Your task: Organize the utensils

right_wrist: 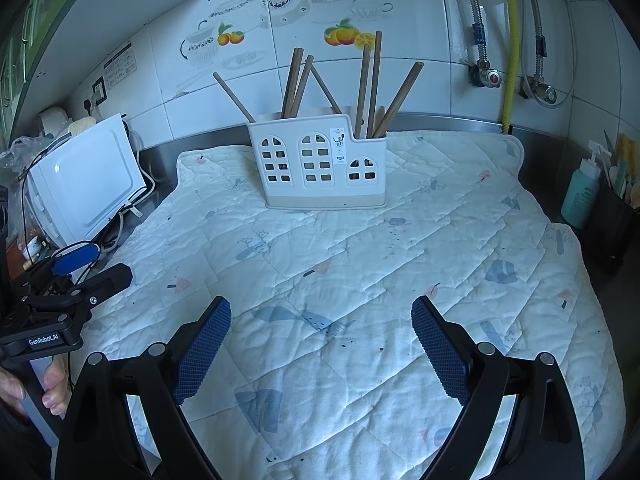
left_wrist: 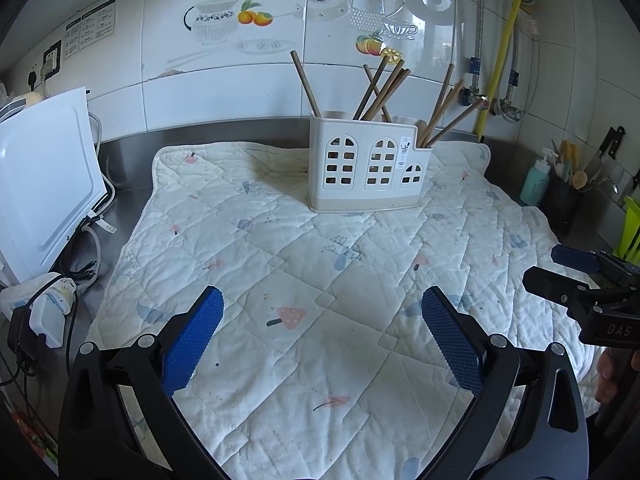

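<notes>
Standing upright at the far side of the quilted white mat [left_wrist: 304, 264], the white plastic utensil holder [left_wrist: 366, 164] carries brown wooden chopsticks [left_wrist: 384, 88], well ahead of both grippers. Left gripper [left_wrist: 322, 338] and right gripper [right_wrist: 320, 344] hover wide open, empty.

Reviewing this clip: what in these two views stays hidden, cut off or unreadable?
- Lower ends of the chopsticks: both views, hidden inside the utensil holder.
- Label on the holder: both views, print too small to read.
- Wall notice: left wrist view, text too small.
- Black container of tools: cut off at the right edge in both views, contents unclear.
- Quilted mat: near edge hidden behind the open left gripper and open right gripper.
</notes>
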`<state>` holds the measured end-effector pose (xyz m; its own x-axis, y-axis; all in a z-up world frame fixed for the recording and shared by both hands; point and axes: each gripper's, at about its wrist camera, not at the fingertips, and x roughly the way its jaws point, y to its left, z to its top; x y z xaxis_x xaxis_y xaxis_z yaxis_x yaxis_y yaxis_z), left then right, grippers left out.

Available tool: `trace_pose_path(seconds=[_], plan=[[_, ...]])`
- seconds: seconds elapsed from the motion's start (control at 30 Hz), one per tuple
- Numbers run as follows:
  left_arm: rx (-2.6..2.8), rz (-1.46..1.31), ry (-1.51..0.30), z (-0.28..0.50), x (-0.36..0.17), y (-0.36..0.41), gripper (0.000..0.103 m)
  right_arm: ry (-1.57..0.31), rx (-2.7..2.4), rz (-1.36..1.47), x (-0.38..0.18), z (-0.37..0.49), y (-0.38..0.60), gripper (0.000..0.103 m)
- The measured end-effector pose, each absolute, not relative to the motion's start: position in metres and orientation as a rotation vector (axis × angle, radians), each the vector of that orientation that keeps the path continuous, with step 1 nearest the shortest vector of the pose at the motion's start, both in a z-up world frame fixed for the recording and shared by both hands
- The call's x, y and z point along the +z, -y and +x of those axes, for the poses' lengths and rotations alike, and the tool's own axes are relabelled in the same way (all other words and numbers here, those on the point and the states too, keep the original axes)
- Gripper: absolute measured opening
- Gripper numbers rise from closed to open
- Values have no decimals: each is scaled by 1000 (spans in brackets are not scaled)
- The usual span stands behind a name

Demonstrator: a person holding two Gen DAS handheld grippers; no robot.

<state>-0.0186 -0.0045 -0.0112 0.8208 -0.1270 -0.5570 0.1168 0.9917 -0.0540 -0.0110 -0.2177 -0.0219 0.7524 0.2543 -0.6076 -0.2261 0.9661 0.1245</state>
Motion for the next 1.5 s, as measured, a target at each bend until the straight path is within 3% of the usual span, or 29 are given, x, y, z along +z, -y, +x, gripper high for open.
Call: trace_pose_path(seconds=[1.5], plan=[[-131,-4,-597,-14,-10,8,98,-670,279,42,-22,-7,215,89]])
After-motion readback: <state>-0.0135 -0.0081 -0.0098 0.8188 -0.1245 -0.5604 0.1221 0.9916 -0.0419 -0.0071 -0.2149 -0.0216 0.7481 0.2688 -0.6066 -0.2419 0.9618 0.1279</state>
